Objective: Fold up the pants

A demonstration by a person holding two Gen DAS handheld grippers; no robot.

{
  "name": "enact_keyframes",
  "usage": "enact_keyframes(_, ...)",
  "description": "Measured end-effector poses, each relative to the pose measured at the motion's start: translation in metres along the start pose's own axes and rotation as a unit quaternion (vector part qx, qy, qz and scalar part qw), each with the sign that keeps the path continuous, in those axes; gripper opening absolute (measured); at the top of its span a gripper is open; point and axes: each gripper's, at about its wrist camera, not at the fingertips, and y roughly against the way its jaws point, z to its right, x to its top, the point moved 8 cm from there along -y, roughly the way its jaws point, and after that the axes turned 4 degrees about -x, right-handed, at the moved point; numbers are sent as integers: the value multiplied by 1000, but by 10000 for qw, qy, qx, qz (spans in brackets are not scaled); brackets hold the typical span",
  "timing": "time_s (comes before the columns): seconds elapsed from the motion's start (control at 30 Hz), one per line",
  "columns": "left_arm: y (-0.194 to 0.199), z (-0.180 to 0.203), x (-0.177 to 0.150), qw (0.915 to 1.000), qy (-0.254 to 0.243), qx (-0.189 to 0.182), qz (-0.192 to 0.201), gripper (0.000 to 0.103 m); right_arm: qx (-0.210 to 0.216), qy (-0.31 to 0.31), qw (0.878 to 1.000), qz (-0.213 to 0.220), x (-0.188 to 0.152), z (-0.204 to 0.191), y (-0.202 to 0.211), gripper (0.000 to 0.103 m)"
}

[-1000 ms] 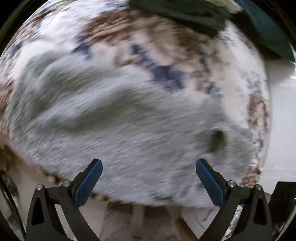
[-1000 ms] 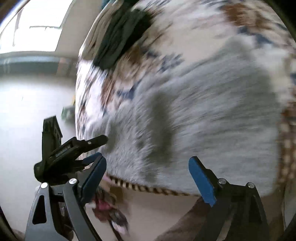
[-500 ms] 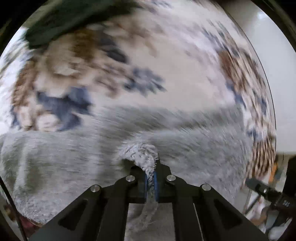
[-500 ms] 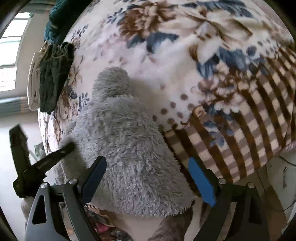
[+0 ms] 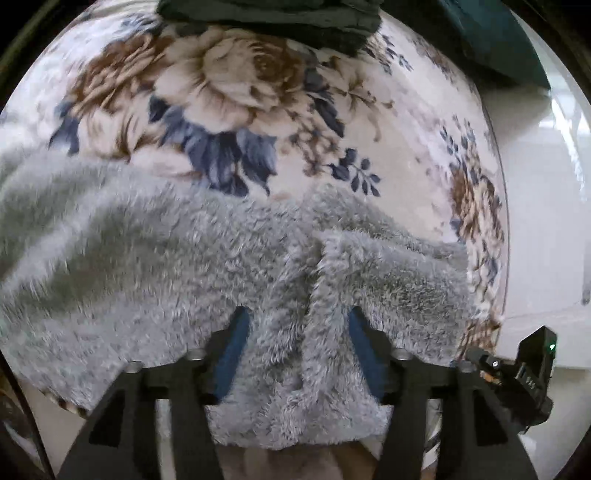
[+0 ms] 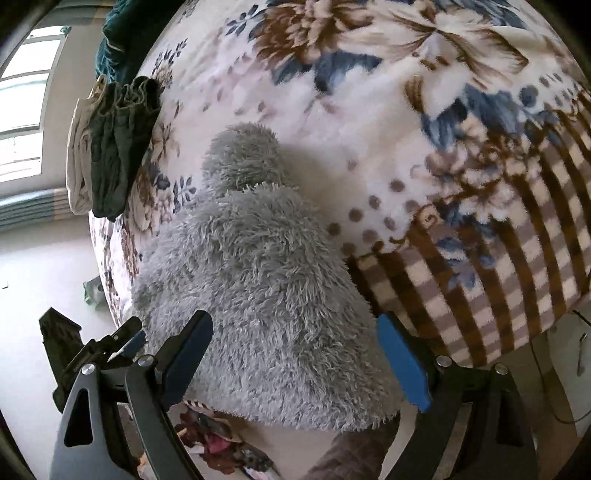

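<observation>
The fluffy grey pants (image 5: 155, 266) lie on a floral blanket (image 5: 229, 92) at the bed's near edge. In the left wrist view my left gripper (image 5: 297, 350) is partly open, and a raised fold of the grey fabric (image 5: 321, 295) sits loose between its blue pads. In the right wrist view the pants (image 6: 258, 288) are a bunched heap. My right gripper (image 6: 295, 365) is open just above the heap's near end and holds nothing. The left gripper's body (image 6: 85, 350) shows at lower left.
Folded dark green clothes (image 5: 280, 18) and a white garment (image 6: 79, 147) lie at the far side of the blanket. A teal cloth (image 5: 491, 37) is at the back corner. The blanket's brown checked border (image 6: 480, 280) hangs over the edge. Clutter (image 6: 221, 446) lies on the floor below.
My left gripper was shut on a fold of the pants half a second ago; its jaws have now parted and the fold lies loose between them. My right gripper stays open.
</observation>
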Motion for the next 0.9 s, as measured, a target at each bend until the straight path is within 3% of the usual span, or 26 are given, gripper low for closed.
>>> enact_keyframes(0.1,-25,2,-15,9991,16,-200,-369,65,-90,8,9999,-107,-2,4,-6,92)
enact_keyframes(0.17,-42,5,-23,9982,-101,-87,-582,65,-144,-35,9997,-174,-3,7,-13,92)
enact_keyframes(0.2,-48,7,-26,9980,-212,-20,-598,59,-165,-58,9997,-191,-3,10,-16,92)
enact_keyframes(0.23,-51,11,-29,9981,-326,8,-531,44,-185,-88,9996,-205,-3,12,-19,92)
enact_keyframes(0.27,-52,13,-31,9979,-350,-43,-548,14,-204,-117,9995,-226,-3,14,-21,92)
enact_keyframes(0.37,-32,17,-41,9993,-249,-125,-268,12,-226,-153,9993,-275,-4,18,-26,92)
enact_keyframes(0.5,-5,-4,-64,9994,302,-118,-89,12,-248,-74,9992,-316,-6,17,-28,92)
enact_keyframes(0.57,-13,-22,-70,9983,552,-12,-209,13,-267,7,9991,-327,-5,11,-29,92)
enact_keyframes(0.67,-27,-44,-70,9947,943,66,-409,25,-285,113,9990,-323,-4,0,-29,92)
enact_keyframes(0.73,-20,-39,-66,9940,988,-60,-460,28,-258,184,9991,-281,-2,-9,-24,92)
enact_keyframes(0.77,-10,-34,-63,9951,903,-12,-411,34,-230,236,9992,-244,-1,-15,-21,92)
enact_keyframes(0.9,29,-14,-42,9984,563,91,-59,39,-192,449,9986,-190,3,-35,-15,92)
